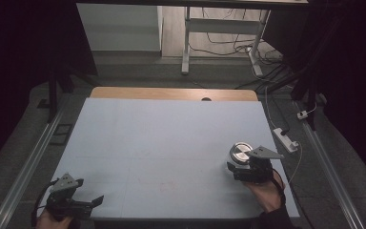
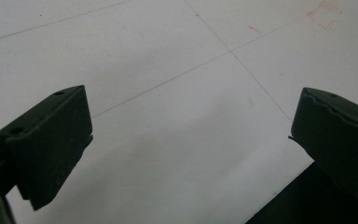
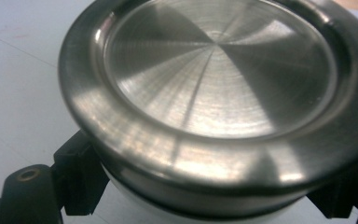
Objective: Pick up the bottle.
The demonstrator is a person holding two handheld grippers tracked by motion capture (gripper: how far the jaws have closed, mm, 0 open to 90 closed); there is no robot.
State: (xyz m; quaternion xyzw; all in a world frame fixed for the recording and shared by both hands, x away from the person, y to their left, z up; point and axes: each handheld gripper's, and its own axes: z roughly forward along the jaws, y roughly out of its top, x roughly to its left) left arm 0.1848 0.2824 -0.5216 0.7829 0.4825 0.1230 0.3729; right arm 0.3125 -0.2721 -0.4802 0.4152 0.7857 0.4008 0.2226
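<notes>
Jaws of the right gripper (image 1: pixel 240 168) are pressing in on a jar (image 3: pixel 214 107) from both sides, just under its steel lid (image 1: pixel 241 152), and by the look of it they are closed as far as the jar lets them. In the right gripper view the black pads are sitting at either flank of the white body, with the lid's rim overhanging them. Judging from that, the step in hand is gripping and moving the jar, and doing it well is probably a matter of keeping the squeeze even and the jar upright, since the smooth wall could be slipping down through the pads if the hand is tilting. Lifting straight and slowly seems the safe way.

Jar and jaws are touching; the jar is sitting between them, not ahead of them, and is standing near the right edge of the bench (image 1: pixel 171 143), towards the person's side.

Well apart from the jar, by the near left corner, the left gripper (image 1: pixel 91 202) is hovering with its jaws spread wide and nothing between them but bare bench surface.
</notes>
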